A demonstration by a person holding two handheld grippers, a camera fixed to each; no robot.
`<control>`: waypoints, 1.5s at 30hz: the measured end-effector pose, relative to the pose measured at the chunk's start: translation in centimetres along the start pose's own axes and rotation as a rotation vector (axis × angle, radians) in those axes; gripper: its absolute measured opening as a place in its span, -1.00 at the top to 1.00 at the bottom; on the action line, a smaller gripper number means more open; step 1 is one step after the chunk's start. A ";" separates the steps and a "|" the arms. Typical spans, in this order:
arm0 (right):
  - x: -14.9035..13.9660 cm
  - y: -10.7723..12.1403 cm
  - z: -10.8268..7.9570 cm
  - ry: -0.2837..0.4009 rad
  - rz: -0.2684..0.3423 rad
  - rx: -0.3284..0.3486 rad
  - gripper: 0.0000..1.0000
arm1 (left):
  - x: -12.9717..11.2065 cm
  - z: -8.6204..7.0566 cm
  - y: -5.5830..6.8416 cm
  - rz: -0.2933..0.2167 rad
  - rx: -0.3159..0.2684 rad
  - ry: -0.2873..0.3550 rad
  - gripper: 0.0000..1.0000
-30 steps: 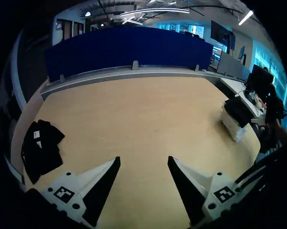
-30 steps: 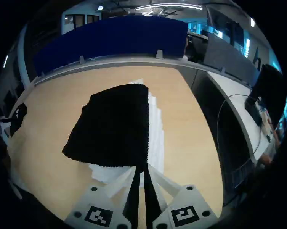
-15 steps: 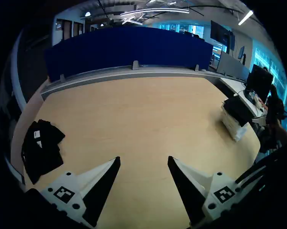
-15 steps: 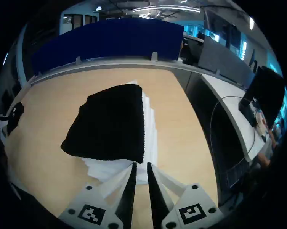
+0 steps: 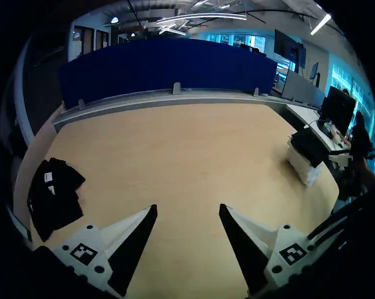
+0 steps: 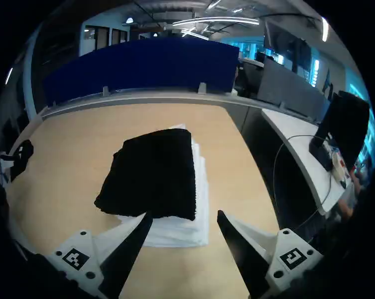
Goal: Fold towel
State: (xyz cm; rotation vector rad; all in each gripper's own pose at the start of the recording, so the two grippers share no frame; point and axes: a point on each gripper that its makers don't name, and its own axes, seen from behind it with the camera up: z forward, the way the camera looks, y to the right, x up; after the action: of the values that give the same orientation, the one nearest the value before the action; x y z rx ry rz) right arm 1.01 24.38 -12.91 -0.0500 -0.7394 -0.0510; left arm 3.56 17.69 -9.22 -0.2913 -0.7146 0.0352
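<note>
Jaws of the right gripper (image 6: 185,214) stand wide apart and hold nothing. Their tips sit low in the right gripper view, either side of the near edge of a stack of white towels (image 6: 199,219). On that stack, at the centre of the frame, lies the black towel (image 6: 152,172), folded into a flat rectangle with its right edge roughly in line with the stack's. The fold looks done and the towel laid down, so the step in hand seems to be getting clear of it. Doing that well means keeping the jaws spread and drawing straight back and up, so neither tip catches the nap of the near hem and drags the fold open.

Jaws of the left gripper (image 5: 187,206) are equally wide and empty, over bare desk (image 5: 187,144). A dark heap of cloth (image 5: 55,197) lies at the lower left of the left gripper view, well apart from the stack. If another piece is to be folded, the left gripper is the nearer one to it.
</note>
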 end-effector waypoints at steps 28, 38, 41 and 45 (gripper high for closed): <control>16.3 -10.8 -6.9 0.561 0.061 0.046 -1.00 | 4.1 -1.1 -2.8 -0.027 0.025 0.171 -0.84; 19.9 -16.4 -8.1 0.657 0.058 0.080 -1.00 | 8.0 -2.1 -5.9 -0.060 0.082 0.316 -0.84; 20.9 -18.2 -8.3 0.673 0.051 0.100 -1.00 | 9.4 -2.9 -7.0 -0.063 0.107 0.376 -0.84; 21.7 -20.5 -8.2 0.681 0.039 0.118 -1.00 | 11.1 -4.0 -8.5 -0.064 0.140 0.446 -0.84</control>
State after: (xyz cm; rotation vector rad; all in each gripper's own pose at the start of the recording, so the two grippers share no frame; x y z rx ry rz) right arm 21.25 2.81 -3.75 0.0650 -0.0593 0.0139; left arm 13.96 10.00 -2.64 -0.1343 -0.2757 -0.0400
